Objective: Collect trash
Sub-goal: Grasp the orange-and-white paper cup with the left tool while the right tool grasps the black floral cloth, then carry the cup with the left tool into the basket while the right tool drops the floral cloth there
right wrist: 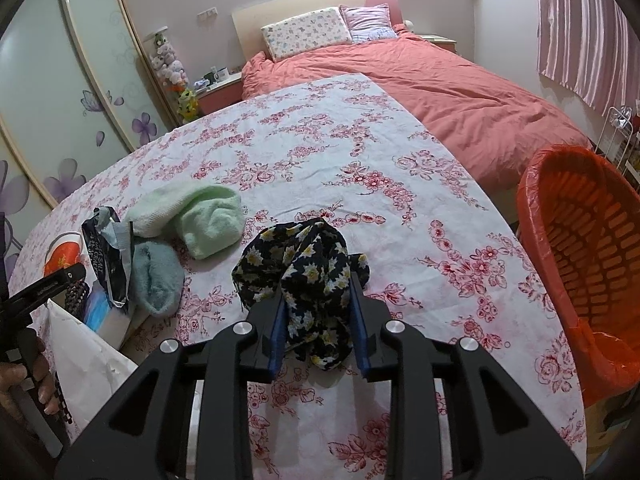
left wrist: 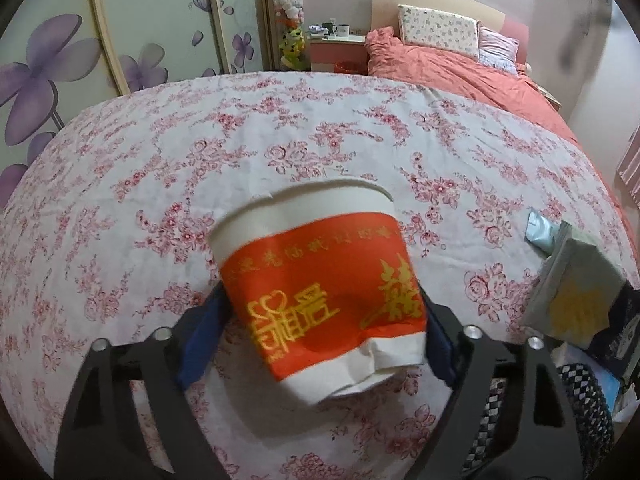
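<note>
Left gripper [left wrist: 324, 332] is clamped on the crumpled paper cup [left wrist: 320, 284] – go gentle. Right gripper [right wrist: 318, 320] pinches a floral cloth [right wrist: 308, 276] – not trash.

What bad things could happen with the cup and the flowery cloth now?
The paper cup is already crumpled between the left tongs, so it may crush further or slip out. The right tongs pinch the dark floral cloth, which looks like clothing; it could wrongly go in the orange basket.
</note>
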A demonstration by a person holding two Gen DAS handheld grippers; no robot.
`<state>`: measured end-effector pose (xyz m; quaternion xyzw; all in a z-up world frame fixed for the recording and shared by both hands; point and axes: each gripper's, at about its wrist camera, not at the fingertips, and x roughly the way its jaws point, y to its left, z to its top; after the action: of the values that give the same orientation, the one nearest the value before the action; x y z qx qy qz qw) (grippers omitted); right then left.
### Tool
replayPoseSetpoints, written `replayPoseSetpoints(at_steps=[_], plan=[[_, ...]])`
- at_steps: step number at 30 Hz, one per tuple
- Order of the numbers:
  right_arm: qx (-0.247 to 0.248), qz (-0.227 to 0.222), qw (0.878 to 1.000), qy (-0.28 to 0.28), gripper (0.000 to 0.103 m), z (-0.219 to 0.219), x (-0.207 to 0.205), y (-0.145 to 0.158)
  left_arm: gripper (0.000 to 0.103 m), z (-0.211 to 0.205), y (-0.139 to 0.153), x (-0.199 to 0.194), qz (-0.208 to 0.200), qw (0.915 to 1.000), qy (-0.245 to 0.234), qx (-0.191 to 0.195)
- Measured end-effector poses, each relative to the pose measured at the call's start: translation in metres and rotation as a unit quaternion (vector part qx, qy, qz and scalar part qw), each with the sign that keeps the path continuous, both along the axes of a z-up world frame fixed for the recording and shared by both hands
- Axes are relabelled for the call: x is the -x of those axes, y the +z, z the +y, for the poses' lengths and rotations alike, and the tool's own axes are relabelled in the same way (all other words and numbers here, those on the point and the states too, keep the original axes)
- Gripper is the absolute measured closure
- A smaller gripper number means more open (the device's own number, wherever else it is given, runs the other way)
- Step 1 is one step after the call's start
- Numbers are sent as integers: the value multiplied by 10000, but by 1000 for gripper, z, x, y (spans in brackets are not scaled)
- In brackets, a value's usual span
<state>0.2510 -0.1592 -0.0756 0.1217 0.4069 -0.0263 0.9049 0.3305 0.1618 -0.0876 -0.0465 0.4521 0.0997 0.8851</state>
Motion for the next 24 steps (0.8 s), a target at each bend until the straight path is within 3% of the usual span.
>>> replayPoseSetpoints(at_steps=[7, 24], plan=[[-66, -56, 9999, 51, 87, -1, 3, 1, 28, 0, 2, 4, -66, 10000, -54, -4], [-292, -603, 9976, -194, 89, -23, 33, 43, 28, -28, 55, 42, -555, 9970, -526, 137]])
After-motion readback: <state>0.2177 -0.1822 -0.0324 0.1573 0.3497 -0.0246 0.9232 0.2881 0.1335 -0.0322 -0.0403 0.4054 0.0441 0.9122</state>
